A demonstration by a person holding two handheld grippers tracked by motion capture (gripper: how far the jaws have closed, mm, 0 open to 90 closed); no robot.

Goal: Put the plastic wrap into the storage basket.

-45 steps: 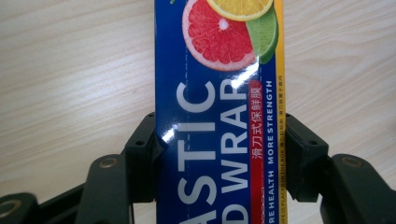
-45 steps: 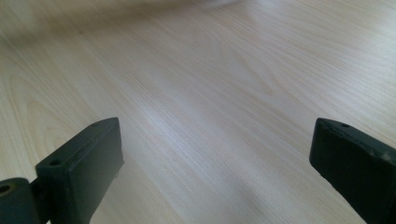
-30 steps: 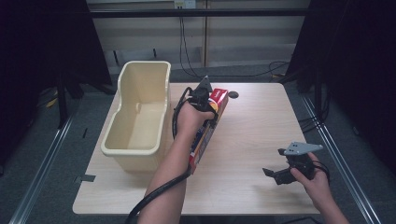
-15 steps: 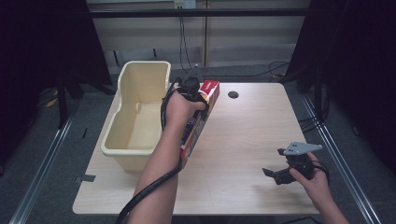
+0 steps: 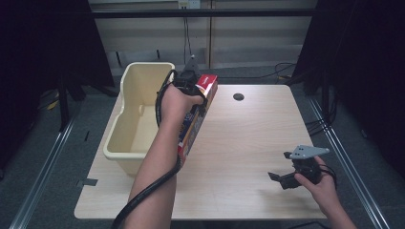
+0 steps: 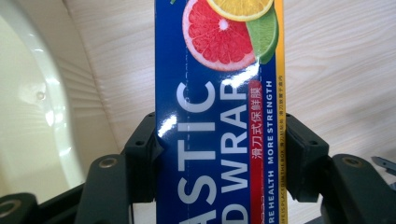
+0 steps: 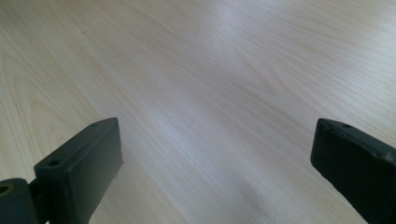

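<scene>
A long blue plastic wrap box point(image 5: 195, 118) with a red end and citrus pictures is held lifted beside the cream tub point(image 5: 125, 128), its far end up. My left gripper point(image 5: 191, 83) is shut on the plastic wrap box point(image 6: 219, 121), with a jaw pressed against each long side. The tub's rim point(image 6: 42, 93) curves at the left of the left gripper view. My right gripper point(image 5: 281, 177) stands open low over the table's front right, and bare wood shows between its jaws point(image 7: 210, 154).
The wooden table point(image 5: 248, 138) has a small dark hole point(image 5: 238, 97) near its far edge. The tub takes up the table's left side. Cables and rails run along the floor around the table.
My left gripper has carried the plastic wrap box left and away from me, closer to the tub. The right gripper has stayed where it was.
</scene>
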